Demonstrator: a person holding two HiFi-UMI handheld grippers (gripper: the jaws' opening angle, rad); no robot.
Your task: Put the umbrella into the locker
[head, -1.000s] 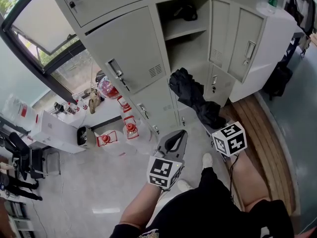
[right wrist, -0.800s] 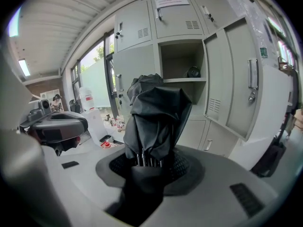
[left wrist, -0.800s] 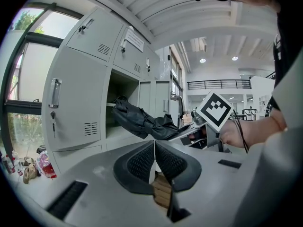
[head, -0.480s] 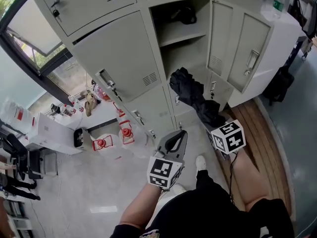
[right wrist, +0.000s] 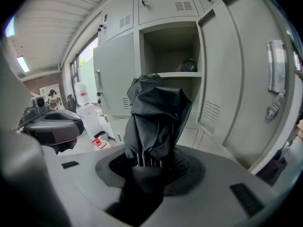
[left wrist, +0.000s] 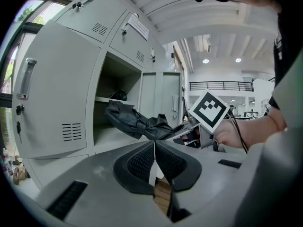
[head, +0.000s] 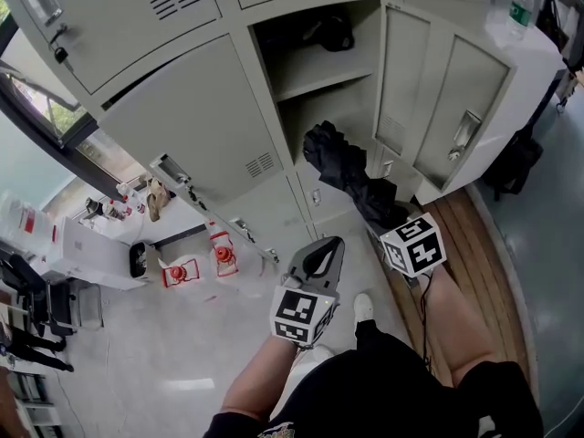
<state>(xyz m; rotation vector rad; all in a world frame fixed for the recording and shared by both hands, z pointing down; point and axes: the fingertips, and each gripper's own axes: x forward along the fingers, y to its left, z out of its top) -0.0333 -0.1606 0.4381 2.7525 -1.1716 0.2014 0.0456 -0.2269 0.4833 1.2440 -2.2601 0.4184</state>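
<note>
- The folded black fabric umbrella (head: 351, 176) is held in the air in front of the open compartment. Its bunched free end is at the compartment's mouth, below the inner shelf. I cannot tell whether it has crossed the front edge.
- The right gripper (right wrist: 151, 167) has its jaws clamped on the umbrella's lower end, where the metal rib tips show just above the pads.
- The left gripper (left wrist: 155, 150) is beside and below the right one. Its ribbed pads are pressed together with nothing between them.
- Each gripper carries a cube with black-and-white square markers.
- The pale grey metal locker bank (head: 210, 117) has its compartment door (head: 456, 108) swung out to the right.
- A dark object (head: 333, 30) lies on the shelf at the back of the compartment.
- A white paper label (left wrist: 139, 27) is on the door above the opening, with print too small to read.
- A clear water bottle with a green label (head: 520, 3) stands on the top of a low white cabinet at the right; its writing is not readable.
- Red-and-white items (head: 182, 270) stand on the pale floor at the lockers' foot.
</note>
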